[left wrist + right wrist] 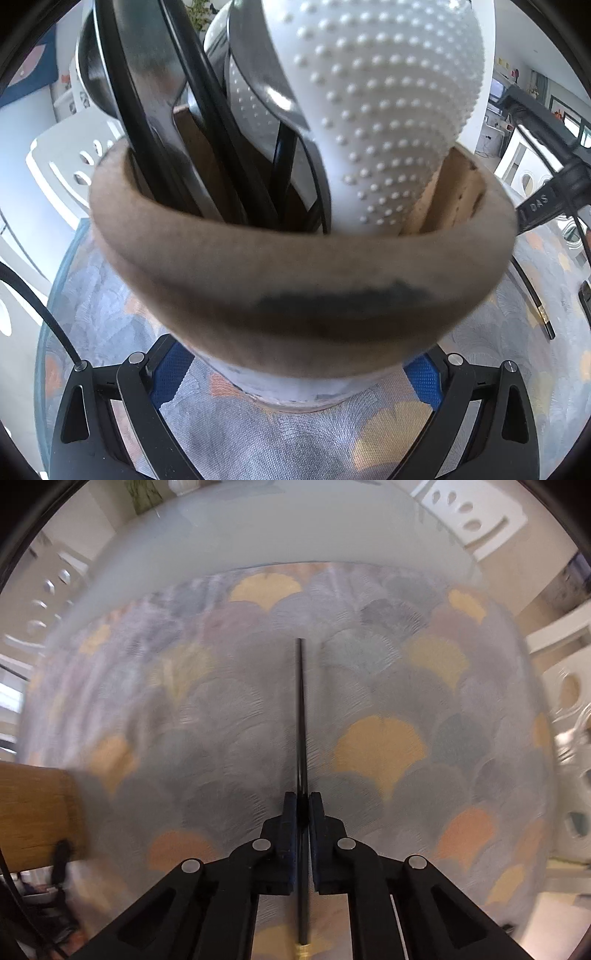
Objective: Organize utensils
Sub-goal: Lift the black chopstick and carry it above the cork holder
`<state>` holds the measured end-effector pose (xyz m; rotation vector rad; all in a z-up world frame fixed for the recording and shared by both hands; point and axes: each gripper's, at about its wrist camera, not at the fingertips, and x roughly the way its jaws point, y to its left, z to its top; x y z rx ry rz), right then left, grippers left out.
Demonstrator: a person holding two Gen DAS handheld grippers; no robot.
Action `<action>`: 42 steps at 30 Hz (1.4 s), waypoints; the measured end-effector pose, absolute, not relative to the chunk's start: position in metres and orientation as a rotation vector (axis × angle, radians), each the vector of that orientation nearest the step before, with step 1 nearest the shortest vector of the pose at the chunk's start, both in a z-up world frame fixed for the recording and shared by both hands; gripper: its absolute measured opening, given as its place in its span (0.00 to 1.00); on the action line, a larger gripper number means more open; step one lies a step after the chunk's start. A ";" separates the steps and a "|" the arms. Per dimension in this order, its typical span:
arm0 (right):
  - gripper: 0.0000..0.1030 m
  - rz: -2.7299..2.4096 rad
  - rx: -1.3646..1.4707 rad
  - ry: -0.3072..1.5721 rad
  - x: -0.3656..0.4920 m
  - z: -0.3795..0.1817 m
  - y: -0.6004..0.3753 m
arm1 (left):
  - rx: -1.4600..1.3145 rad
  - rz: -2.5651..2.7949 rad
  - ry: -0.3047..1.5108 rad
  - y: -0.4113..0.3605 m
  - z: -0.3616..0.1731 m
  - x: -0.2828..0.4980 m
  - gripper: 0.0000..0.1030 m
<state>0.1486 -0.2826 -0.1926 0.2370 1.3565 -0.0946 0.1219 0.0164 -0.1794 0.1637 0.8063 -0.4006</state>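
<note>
In the left wrist view a round wooden utensil holder stands upright on the patterned cloth. It holds a white dotted spatula, steel spoons and black handles. My left gripper has its blue pads against the two sides of the holder's base. In the right wrist view my right gripper points steeply down over the cloth, shut on a thin black chopstick that runs straight out between its pads; the stick's gold end shows near the camera. The holder is at the left edge there.
A round table under a scale-patterned cloth carries everything. White chairs stand around it. At the right edge of the left wrist view there is a black gripper part and a black stick with a gold band.
</note>
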 end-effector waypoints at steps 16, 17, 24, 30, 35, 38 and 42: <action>0.05 -0.016 0.320 1.146 0.095 -0.128 -0.268 | 0.163 -0.404 0.803 0.023 -0.178 0.123 0.95; 0.05 -0.013 0.317 1.120 0.095 -0.119 -0.265 | 0.163 -0.404 0.803 0.022 -0.178 0.123 0.95; 0.05 0.005 0.320 0.923 0.101 -0.043 -0.253 | 0.164 -0.404 0.803 0.021 -0.178 0.123 0.95; 0.05 0.049 0.325 0.764 0.104 0.025 -0.238 | 0.162 -0.404 0.803 0.020 -0.178 0.120 0.95; 0.05 0.099 0.287 0.675 0.099 0.070 -0.216 | 0.158 -0.407 0.802 0.022 -0.178 0.121 0.95; 0.05 0.131 0.266 0.638 0.092 0.089 -0.204 | 0.157 -0.407 0.801 0.023 -0.178 0.121 0.95; 0.05 0.181 0.260 0.627 0.083 0.101 -0.190 | 0.159 -0.406 0.797 0.023 -0.175 0.118 0.95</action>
